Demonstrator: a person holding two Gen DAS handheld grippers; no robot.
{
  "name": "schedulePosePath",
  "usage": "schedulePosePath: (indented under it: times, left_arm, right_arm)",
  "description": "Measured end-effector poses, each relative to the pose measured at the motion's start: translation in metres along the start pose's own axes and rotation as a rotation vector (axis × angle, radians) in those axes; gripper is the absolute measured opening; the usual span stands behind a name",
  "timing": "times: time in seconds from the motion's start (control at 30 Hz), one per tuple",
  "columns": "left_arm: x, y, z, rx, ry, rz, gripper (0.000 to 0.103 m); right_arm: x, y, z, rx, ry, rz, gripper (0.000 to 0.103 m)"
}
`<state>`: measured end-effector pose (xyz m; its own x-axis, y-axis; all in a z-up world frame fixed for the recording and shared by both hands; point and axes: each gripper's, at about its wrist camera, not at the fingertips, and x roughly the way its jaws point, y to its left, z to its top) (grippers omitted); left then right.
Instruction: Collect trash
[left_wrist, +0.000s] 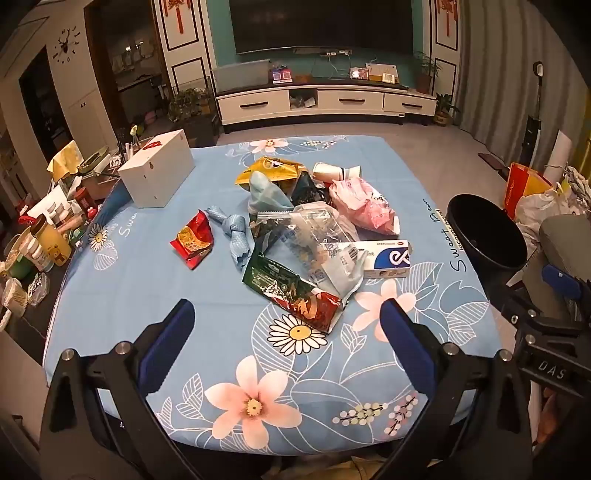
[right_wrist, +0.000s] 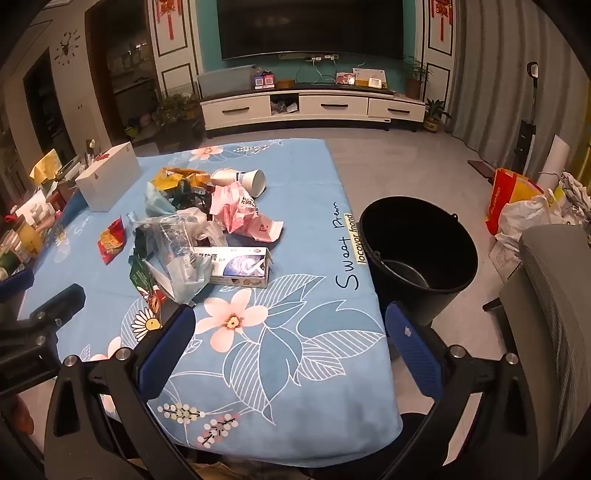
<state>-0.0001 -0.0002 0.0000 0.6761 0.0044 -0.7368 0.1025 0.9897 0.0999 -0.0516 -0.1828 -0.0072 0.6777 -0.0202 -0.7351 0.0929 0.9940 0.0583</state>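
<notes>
crinkly plastic and foil make up most of the trash, a loose heap in the middle of the table (left_wrist: 155, 295) on its blue flowered cloth: a red packet (left_wrist: 192, 240) off to the left, a green wrapper (left_wrist: 291, 291) nearest the tongs, a clear bag (left_wrist: 314, 229) draped over a white box (left_wrist: 388, 258), a pink bag (left_wrist: 364, 205) behind, and a paper cup (right_wrist: 245, 179) lying on its side at the far edge. the black bucket (right_wrist: 417, 243) stands on the floor just off the table's right side, seemingly empty. the left gripper (left_wrist: 288, 332) and right gripper (right_wrist: 290, 338) both hover over the near cloth, jaws spread wide, holding nothing. the pieces overlap, so a pinch on the clear bag could well drag the box or wrapper along and shed them on the way across. thin film may slip from the pads. the cup looks ready to roll off the far side if nudged. the bucket sits below table level, so a release too early would drop trash on the floor.
</notes>
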Motion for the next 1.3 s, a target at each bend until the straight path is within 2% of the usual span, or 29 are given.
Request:
schedulePosePath:
  times: [1.3]
  left_arm:
    - [0.007,-0.005,-0.001,0.0,0.007,-0.02,0.1]
  right_arm:
    - [0.005,-0.006,0.002,0.014,0.011,-0.01,0.101]
